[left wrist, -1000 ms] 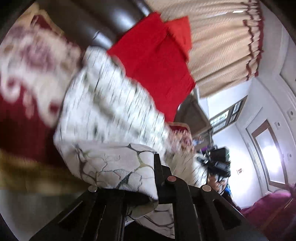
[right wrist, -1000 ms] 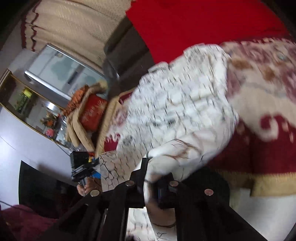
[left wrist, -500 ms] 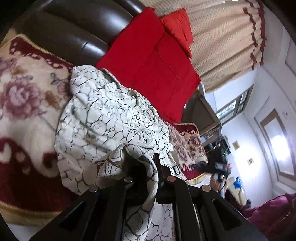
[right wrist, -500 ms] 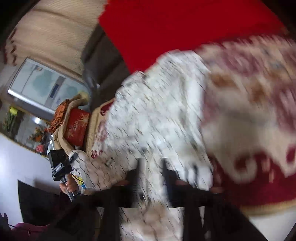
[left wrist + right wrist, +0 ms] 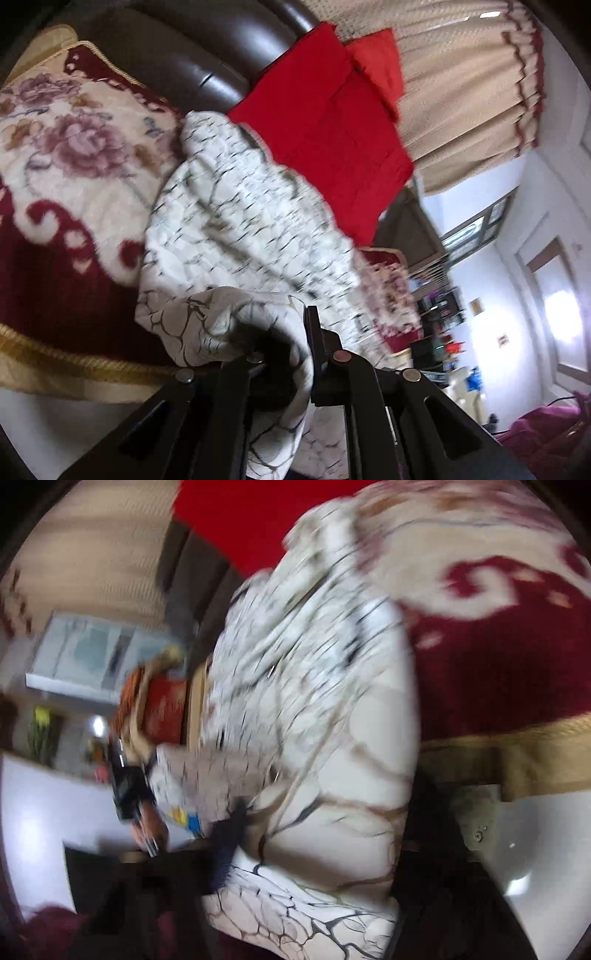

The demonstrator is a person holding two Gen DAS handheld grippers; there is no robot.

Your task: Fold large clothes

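While left gripper (image 5: pixel 284 354) clamps garment (image 5: pixel 240 221) edge on blanket (image 5: pixel 55 177), right gripper (image 5: pixel 314 842) jaws just closing, cloth between, grip unclear; fold underway; next needs firm right hold.

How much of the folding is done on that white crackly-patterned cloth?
Not much looks done: the white garment with dark crackle lines lies bunched on the red and cream floral blanket, with no neat fold showing. In hand: the left gripper is shut on one edge. The right gripper is blurred under the cloth; its jaws have just been closing, grip unclear. Left: flattening it and all the folds.
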